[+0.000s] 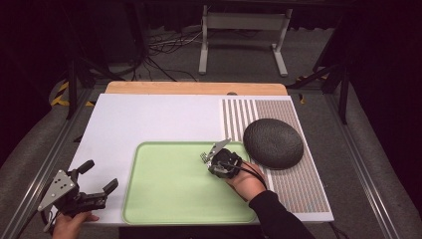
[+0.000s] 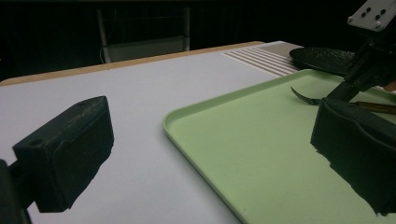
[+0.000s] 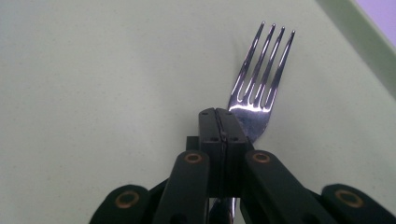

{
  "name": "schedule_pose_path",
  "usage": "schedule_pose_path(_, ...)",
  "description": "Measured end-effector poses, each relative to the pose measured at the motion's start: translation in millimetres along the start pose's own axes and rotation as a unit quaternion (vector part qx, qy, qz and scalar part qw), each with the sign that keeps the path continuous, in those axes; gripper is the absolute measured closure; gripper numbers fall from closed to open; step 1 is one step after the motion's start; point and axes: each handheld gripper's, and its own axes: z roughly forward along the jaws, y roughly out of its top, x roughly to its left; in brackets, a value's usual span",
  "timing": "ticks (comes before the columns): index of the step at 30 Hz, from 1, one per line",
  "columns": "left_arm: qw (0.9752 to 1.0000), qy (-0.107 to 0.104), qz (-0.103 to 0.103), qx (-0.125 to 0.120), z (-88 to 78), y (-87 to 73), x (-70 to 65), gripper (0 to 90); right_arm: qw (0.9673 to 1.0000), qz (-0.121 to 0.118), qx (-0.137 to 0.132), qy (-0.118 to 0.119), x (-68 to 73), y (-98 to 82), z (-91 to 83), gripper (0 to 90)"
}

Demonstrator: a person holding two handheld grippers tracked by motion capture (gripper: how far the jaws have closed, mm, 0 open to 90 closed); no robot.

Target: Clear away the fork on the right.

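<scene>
Two black jaws of the right gripper [image 3: 223, 122] pinch the shiny steel fork [image 3: 258, 79] shut, just over the pale green plastic tray [image 1: 164, 199]. Left gripper [image 1: 99, 177] idles wide open, empty. Gripped so narrowly, the fork could swivel or slip out.

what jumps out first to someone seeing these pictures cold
The shiny fork stands out first, clamped in the right tool over the pale green tray near its far right corner. Next comes the dark round mat lying on the striped area to the tray's right. The left tool sits at the table's near left edge, jaws wide apart with nothing between them.
</scene>
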Motion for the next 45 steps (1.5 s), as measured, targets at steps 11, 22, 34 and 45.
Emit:
schedule_pose_path(11, 1.0, 0.001, 0.001, 0.0, 0.0, -0.1, -0.1, 0.1, 0.9991, 0.033, -0.009, -0.026, -16.8, -10.1, -4.7, 90.0)
schedule_pose_path(22, 1.0, 0.001, 0.001, 0.0, 0.1, -0.1, -0.1, 0.1, 0.997, 0.063, -0.018, -0.041, -32.4, -22.2, -10.4, 90.0)
schedule_pose_path(34, 1.0, 0.001, -0.001, 0.0, 0.4, -0.3, -0.2, 0.1, 0.9947, 0.083, -0.025, -0.056, -42.9, -32.9, -15.9, 90.0)
schedule_pose_path(45, 1.0, 0.001, -0.002, 0.001, 1.1, -0.5, -0.4, 0.1, 0.99, 0.116, -0.038, -0.07, -47.6, -41.4, -18.9, 90.0)
